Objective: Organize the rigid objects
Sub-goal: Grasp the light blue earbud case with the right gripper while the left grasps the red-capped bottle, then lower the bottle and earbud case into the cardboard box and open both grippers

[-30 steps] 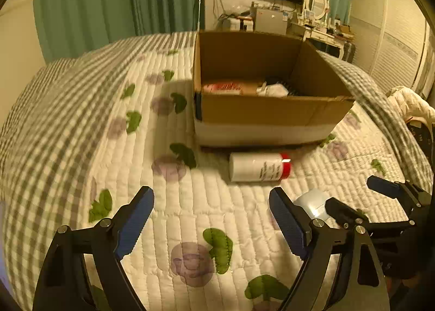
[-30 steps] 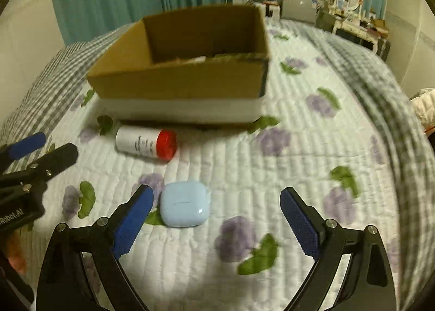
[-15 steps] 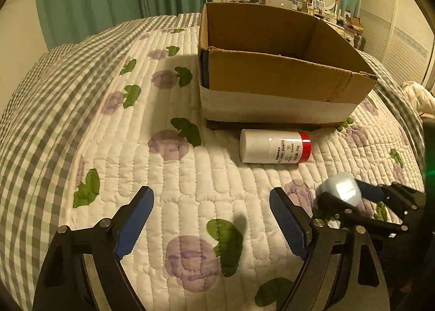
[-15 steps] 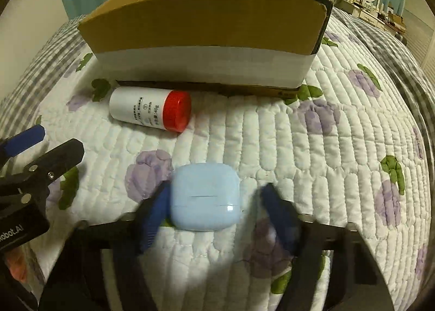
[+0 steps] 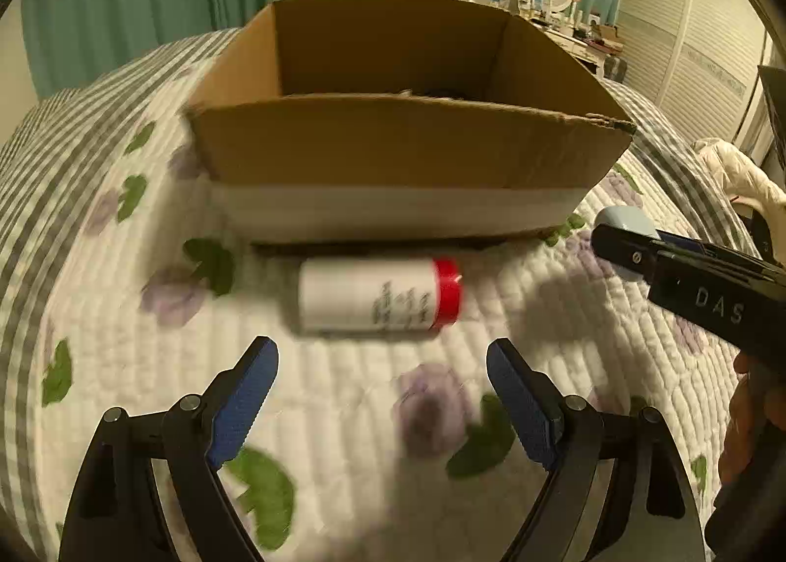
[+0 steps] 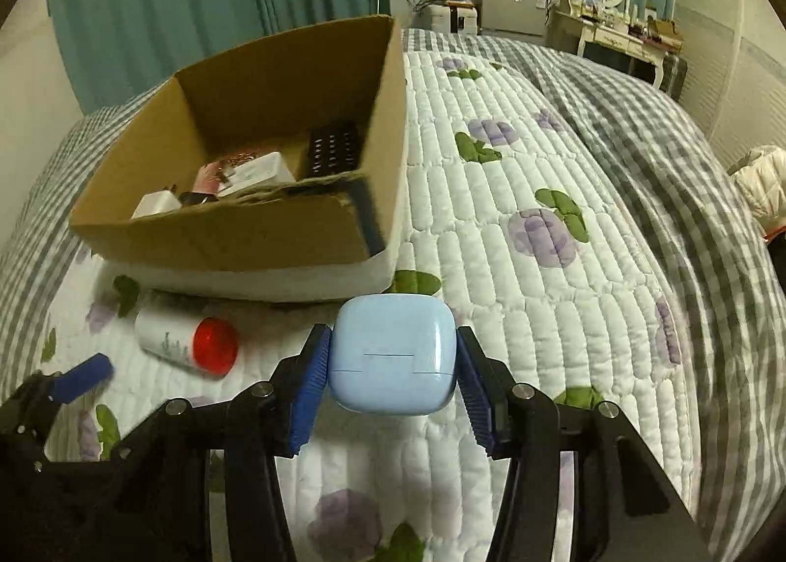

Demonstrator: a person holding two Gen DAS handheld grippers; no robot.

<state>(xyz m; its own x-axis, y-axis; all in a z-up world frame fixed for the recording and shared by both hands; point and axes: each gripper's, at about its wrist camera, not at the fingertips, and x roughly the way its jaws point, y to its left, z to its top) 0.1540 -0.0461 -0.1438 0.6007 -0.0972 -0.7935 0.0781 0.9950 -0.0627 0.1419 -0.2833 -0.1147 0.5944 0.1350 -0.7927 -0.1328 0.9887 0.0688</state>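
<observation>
Blue case [image 6: 391, 354] clamped between right gripper [image 6: 390, 382] jaws, lifted off the bed [image 6: 540, 267] beside the box [image 6: 236, 228] corner. Left gripper [image 5: 382, 407] jaws apart, facing the bottle [image 5: 378, 295]. Smooth, rounded shell: could slip and miss the box.

Two wrist views, low over the bed [image 5: 147, 355]
Left faces the box [image 5: 393, 144] front closely; right looks from higher, off its right corner. Both share box and bottle [image 6: 186, 341].
</observation>
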